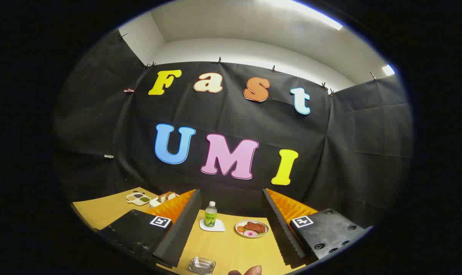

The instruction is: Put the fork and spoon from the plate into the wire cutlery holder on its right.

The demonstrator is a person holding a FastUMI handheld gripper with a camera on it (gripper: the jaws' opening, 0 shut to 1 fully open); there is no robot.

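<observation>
Ceiling strip lights (315,13) glare at upper right; the table (231,244) is evenly lit, sharp, edges bowed by fisheye.

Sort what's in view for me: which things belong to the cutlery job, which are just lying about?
Job: gripper, fingers open wide; plate of food between them, cutlery too small to tell; small square container, perhaps the wire holder.
Lying about: green-labelled bottle on a white coaster; divided dish of seeds; bread in a white dish.
</observation>
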